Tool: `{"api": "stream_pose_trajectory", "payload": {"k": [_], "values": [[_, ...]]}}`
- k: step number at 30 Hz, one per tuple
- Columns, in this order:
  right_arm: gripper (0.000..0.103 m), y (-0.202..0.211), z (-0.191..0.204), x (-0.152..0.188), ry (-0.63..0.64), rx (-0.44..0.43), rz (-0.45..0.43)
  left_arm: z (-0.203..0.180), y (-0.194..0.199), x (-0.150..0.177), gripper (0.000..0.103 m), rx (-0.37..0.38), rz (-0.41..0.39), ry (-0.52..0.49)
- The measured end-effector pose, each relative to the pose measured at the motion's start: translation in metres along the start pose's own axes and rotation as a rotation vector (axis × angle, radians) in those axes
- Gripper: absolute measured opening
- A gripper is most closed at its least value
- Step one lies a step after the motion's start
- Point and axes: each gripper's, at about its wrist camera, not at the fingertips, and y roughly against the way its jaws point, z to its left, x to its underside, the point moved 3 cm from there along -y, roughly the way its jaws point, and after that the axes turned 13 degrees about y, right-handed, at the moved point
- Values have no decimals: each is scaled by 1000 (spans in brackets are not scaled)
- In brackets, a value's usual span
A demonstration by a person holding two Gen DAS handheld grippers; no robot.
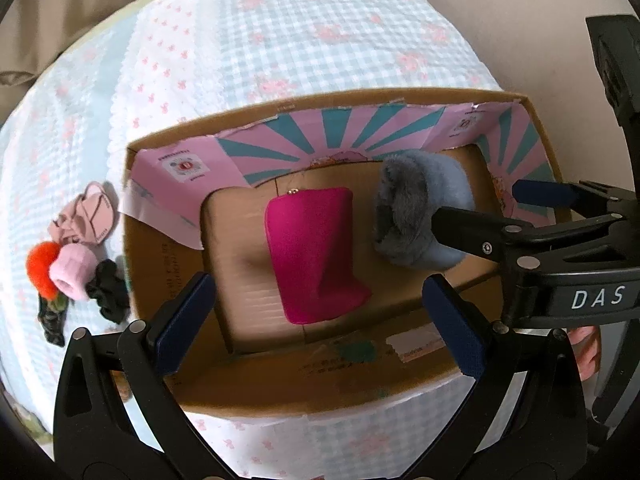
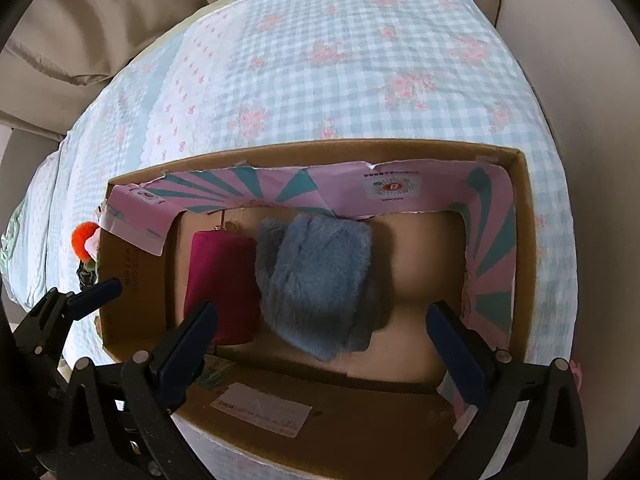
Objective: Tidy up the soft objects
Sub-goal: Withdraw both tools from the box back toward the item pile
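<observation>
- A bed or cushion covered in a blue-and-white gingham cloth point(image 1: 304, 40) with pink flowers fills the background, with beige upholstery behind it.
- A cardboard box point(image 2: 520, 208), lined with pink and teal paper, sits on that cloth and serves as the landmark here.
- Inside the box, a magenta pouch point(image 1: 316, 252) lies flat on the floor, and a grey-blue furry item point(image 2: 316, 280) rests just beside it, toward the box's right half.
- Outside the box, past its left wall, a small cluster waits on the cloth: an orange pompom point(image 1: 40, 268), a pink knitted band point(image 1: 74, 276), a black scrunchie point(image 1: 110, 292) and a pale pink bow point(image 1: 86, 214).
- The right gripper point(image 2: 320, 336) hangs over the box with its jaws spread wide and nothing between them; the furry item lies free below.
- The left gripper point(image 1: 316, 312) is also wide open and empty, above the box's near wall.
- Judged from this, two items are stowed and the cluster remains.
- To do the next pick well, the left gripper should travel to the cluster beyond the left wall, come down on one item only, and pinch the thick middle, since soft fabric slips or drags neighbours along.
</observation>
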Motion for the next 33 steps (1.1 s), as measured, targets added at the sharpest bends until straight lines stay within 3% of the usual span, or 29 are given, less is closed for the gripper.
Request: {"api": "stream_pose_trajectory", "payload": {"k": [9, 18, 25, 33], "values": [[103, 51, 17, 3, -21, 55, -63, 7, 42, -1, 102, 27, -71, -8], [103, 179, 84, 11, 4, 191, -284, 35, 150, 7, 102, 112, -231, 15], [103, 252, 152, 37, 48, 282, -422, 79, 252, 26, 103, 130, -401, 0], [103, 285, 223, 58, 41, 301, -535, 167, 332, 56, 103, 136, -547, 51]]}}
